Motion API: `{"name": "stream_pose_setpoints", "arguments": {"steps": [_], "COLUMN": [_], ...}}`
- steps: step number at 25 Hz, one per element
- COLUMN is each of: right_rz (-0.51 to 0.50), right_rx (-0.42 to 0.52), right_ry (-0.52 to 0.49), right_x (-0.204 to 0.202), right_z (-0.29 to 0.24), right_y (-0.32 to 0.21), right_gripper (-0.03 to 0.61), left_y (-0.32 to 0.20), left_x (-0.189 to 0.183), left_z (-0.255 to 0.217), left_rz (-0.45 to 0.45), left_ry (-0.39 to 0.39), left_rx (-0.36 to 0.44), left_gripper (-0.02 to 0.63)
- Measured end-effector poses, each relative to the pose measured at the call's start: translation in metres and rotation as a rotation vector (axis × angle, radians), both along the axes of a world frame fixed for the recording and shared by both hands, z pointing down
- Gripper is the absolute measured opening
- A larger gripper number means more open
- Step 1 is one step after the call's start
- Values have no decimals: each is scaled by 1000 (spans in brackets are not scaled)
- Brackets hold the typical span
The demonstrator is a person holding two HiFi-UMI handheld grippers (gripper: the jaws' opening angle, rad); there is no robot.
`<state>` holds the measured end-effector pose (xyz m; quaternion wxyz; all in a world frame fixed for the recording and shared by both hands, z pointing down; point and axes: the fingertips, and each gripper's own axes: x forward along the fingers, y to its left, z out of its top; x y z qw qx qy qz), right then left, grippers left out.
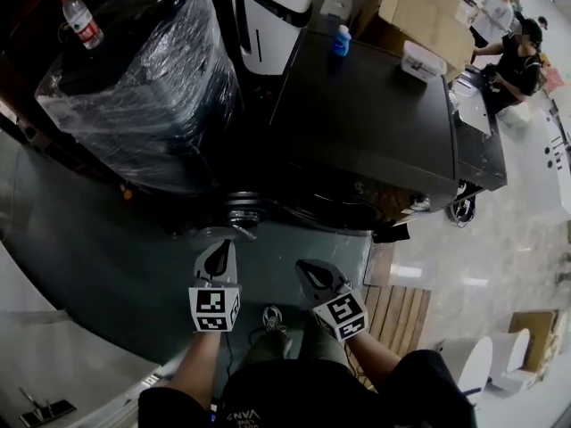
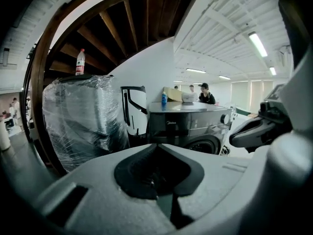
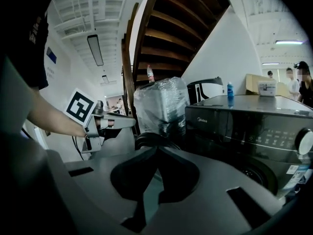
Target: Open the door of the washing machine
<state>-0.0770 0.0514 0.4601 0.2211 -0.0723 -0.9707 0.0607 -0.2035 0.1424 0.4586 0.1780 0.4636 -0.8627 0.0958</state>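
Note:
The dark washing machine stands ahead of me, its round door on the shadowed front face, closed as far as I can tell. My left gripper and right gripper hover side by side in front of it, apart from the machine. Both are shut with nothing between their jaws. The left gripper view shows the machine, its door and the right gripper at the right. In the right gripper view the machine fills the right side, and the left gripper is at the left.
A plastic-wrapped appliance with a water bottle on top stands left of the machine. A blue bottle and a white box sit on the machine's top. Cardboard boxes and people are behind; a wooden pallet lies at lower right.

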Motion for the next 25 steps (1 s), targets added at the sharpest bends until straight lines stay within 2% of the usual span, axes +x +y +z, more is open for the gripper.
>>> {"name": "stream_pose_setpoints", "arguments": {"steps": [5,12,16,25], "right_rz": [66,125,177,263], "right_rx": [13,62,75,104], "right_ry": [-40,-59,-78,-146], "right_x": [18,52,71,111], "right_z": [-34,-71,-90,-131], "right_y": [-7,-14,-20,-40], "right_gripper": [8,8,8,8], "left_y": [-21,-34,-36,-47], "left_x": [34,71,97,132], "left_z": [-41,-91,-101,-130], "left_rz": [125,219,306,374], "left_ry": [-45,-68,-81,-76], "left_rx": [40,97,75,111], "left_gripper": [17,17,17,17]}}
